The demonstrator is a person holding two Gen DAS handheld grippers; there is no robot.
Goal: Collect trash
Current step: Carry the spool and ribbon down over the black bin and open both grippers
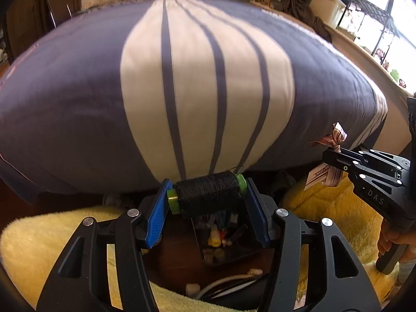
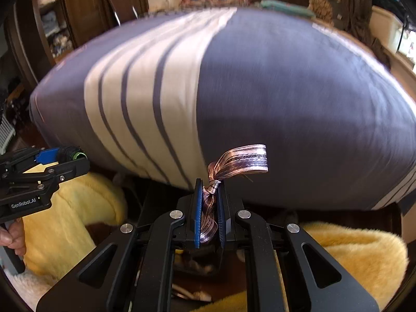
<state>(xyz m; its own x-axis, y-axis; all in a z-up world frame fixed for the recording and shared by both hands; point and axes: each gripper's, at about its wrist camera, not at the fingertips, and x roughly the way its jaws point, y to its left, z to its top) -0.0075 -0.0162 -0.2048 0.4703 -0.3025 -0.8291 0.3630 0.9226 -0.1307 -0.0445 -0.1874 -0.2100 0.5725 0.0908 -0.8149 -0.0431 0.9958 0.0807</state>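
Note:
My left gripper [image 1: 208, 195] is shut on a spool of black thread [image 1: 208, 195] with green ends, held crosswise between the blue pads above a dark bin [image 1: 226, 244] with small bits of trash inside. My right gripper [image 2: 210, 189] is shut on a pink printed ribbon [image 2: 244, 160], whose loop sticks out past the fingertips. In the left wrist view the right gripper [image 1: 330, 153] is at the right with the ribbon [image 1: 335, 135]. In the right wrist view the left gripper [image 2: 75, 157] is at the left edge with the spool [image 2: 78, 154].
A bed with a blue and white striped cover [image 1: 202, 83] fills the space ahead in both views. Yellow fluffy fabric [image 1: 46, 244] lies on both sides below the grippers. White cable [image 1: 221, 282] lies on the dark floor. A wardrobe [image 2: 78, 13] stands at the back left.

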